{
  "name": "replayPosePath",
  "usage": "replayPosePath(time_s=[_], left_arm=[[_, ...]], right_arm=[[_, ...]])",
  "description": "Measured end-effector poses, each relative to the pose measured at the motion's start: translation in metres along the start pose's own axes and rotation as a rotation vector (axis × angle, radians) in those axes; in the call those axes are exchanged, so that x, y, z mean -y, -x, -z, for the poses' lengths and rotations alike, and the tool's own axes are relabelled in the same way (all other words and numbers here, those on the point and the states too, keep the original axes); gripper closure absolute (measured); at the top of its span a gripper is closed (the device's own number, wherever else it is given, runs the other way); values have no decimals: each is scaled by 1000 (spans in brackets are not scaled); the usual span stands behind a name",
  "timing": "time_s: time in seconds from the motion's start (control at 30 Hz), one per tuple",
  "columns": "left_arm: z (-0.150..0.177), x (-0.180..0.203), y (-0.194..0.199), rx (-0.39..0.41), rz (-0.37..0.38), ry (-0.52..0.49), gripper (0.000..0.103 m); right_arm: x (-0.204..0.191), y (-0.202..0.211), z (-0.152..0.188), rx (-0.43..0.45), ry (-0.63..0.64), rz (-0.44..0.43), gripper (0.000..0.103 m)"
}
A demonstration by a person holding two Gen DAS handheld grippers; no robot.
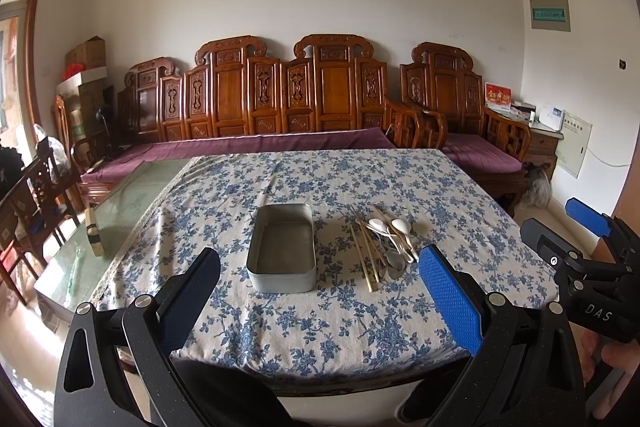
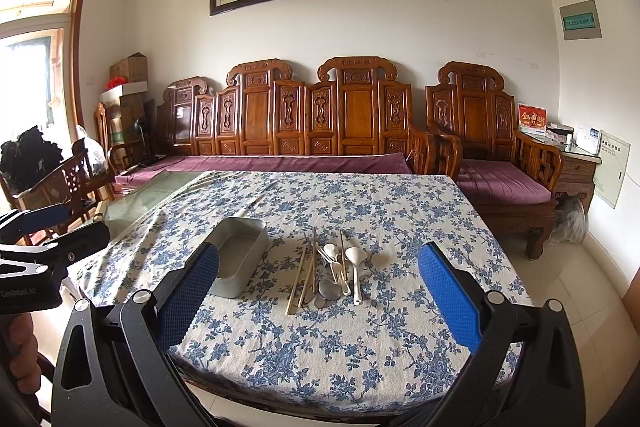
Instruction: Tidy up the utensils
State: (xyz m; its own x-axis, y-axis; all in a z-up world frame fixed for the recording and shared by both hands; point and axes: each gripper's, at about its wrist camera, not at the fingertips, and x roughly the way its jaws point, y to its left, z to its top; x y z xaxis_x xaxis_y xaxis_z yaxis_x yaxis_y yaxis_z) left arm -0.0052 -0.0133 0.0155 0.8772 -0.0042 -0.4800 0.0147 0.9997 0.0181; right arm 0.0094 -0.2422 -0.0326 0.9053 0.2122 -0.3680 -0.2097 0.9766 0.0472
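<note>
An empty grey metal tin (image 1: 281, 249) (image 2: 240, 257) stands mid-table on the blue-flowered cloth (image 1: 320, 323) (image 2: 340, 347). Just to its right lies a loose pile of utensils (image 1: 382, 245) (image 2: 330, 273): wooden chopsticks (image 1: 362, 259) (image 2: 301, 281), white spoons (image 1: 401, 225) (image 2: 354, 259) and metal spoons (image 1: 394, 259) (image 2: 327, 289). My left gripper (image 1: 320, 297) hangs open above the table's near edge, short of the tin, holding nothing. My right gripper (image 2: 320, 297) is open too, in front of the utensil pile, with empty fingers. Each gripper also shows at the edge of the other's view.
A carved wooden bench (image 1: 280, 99) with purple cushions runs behind the table, with an armchair (image 2: 492, 147) at the right. Bare glass tabletop (image 1: 132, 195) lies left of the cloth. Wooden chairs (image 2: 68, 183) and boxes stand at the left. Tiled floor (image 2: 592, 291) lies right of the table.
</note>
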Motion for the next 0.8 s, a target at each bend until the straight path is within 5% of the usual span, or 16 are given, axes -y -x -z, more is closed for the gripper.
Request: replayPosePath(time_s=[0.8], left_arm=[[4, -1, -11, -20, 1, -6, 7]], right_arm=[[-6, 2, -2, -12, 2, -1, 3]])
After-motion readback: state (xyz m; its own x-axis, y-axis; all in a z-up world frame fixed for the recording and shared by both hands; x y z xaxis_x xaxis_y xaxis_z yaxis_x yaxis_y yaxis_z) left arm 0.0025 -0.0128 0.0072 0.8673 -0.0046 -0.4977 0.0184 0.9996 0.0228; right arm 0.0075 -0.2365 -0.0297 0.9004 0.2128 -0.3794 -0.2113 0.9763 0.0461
